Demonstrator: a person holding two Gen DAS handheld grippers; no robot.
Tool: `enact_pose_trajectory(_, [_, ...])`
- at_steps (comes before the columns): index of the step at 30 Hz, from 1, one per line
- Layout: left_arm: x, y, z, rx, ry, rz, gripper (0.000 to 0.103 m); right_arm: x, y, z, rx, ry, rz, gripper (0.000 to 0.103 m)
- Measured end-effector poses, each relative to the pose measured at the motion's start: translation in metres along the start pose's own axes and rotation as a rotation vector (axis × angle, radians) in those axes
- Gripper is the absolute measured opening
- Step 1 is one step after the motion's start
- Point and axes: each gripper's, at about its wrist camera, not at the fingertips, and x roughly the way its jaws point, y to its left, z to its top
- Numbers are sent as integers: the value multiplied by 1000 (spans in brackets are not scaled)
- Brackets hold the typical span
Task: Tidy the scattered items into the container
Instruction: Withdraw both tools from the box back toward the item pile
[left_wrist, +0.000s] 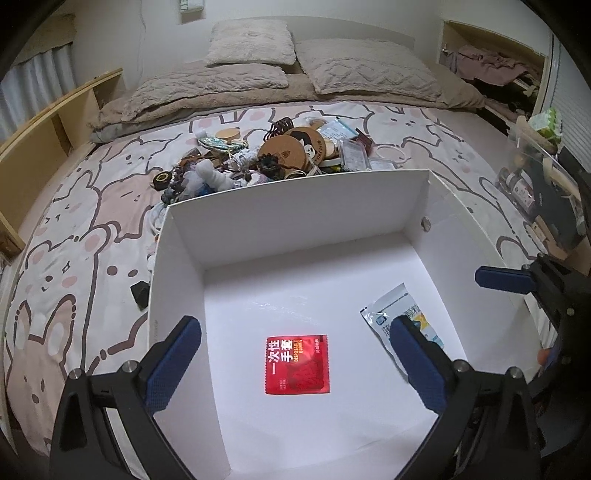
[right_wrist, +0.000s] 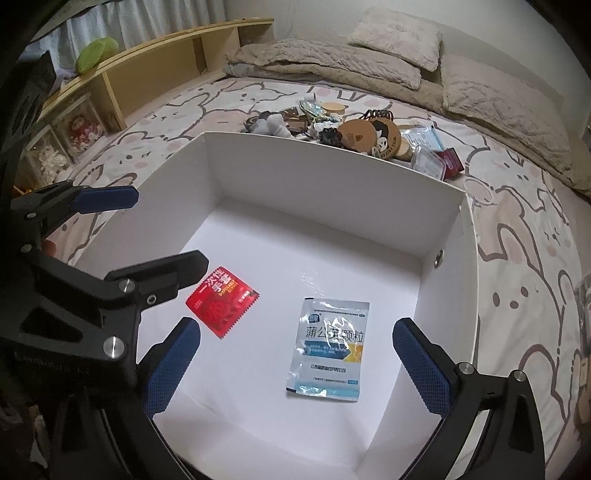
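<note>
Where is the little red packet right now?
The red packet lies flat on the white box's floor, left of the white sachet, with the pile of scattered items beyond the far wall.

Open-topped white cardboard box on patterned bedspread; entry from above unobstructed. Floor mostly bare; flat red square sachet at left, flat pale blue-and-white sachet at right, apart, with clear floor between. Four upright walls block sideways entry. Dense heap of small mixed items crowding far wall outside. Bedspread left of box largely open.
</note>
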Motion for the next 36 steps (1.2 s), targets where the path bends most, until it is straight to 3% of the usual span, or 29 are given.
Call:
enact_pose_trajectory(14, [-22, 12, 5, -33, -32, -17, 103, -25, 0, 8, -1, -55, -9, 103])
enact_pose_trajectory(36, [-97, 21, 33, -49, -128, 1, 103, -104, -14, 18, -10, -199, -38, 103])
